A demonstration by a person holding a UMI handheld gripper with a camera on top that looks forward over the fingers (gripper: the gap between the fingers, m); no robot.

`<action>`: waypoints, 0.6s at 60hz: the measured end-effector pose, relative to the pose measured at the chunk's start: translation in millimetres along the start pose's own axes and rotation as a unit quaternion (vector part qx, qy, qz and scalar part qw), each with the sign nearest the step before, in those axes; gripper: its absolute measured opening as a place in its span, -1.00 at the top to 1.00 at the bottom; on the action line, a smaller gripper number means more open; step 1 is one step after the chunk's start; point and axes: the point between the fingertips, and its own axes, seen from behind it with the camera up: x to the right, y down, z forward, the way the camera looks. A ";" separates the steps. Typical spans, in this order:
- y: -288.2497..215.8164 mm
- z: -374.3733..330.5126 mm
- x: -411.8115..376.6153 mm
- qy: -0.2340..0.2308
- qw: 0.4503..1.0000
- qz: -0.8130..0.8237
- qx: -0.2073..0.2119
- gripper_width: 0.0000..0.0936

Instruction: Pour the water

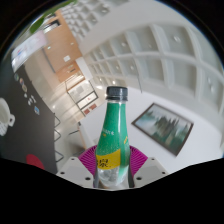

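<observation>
A clear plastic bottle (112, 135) with a green label, a yellow band and a dark cap stands upright between my fingers, its lower part clear with water showing. My gripper (113, 162) is shut on the bottle, both magenta pads (90, 158) pressing against its sides at the yellow band. The bottle appears lifted, with the room seen tilted behind it. The bottle's base is hidden low down between the fingers.
A white shelving unit with square compartments (150, 55) fills the background. A framed picture (160, 125) lies to the right of the bottle. A dark panel with white markings (25, 115) stands at the left. Wooden furniture (60, 50) shows farther back.
</observation>
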 end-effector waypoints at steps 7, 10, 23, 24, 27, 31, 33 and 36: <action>-73.3 15.1 0.0 0.043 0.973 -0.202 0.102 0.13; -105.1 15.3 -22.5 0.052 0.945 -0.283 0.156 0.14; -159.8 -13.7 -140.1 0.041 0.790 -0.536 0.293 0.13; -159.8 -16.4 -152.8 0.033 0.778 -0.550 0.303 0.12; -147.1 -18.0 -176.0 0.029 0.745 -0.584 0.321 0.13; -153.1 -36.4 -202.0 0.023 0.716 -0.607 0.343 0.14; -150.5 -38.9 -206.2 0.020 0.712 -0.611 0.345 0.14; -136.1 -34.7 -205.4 0.013 0.713 -0.613 0.340 0.14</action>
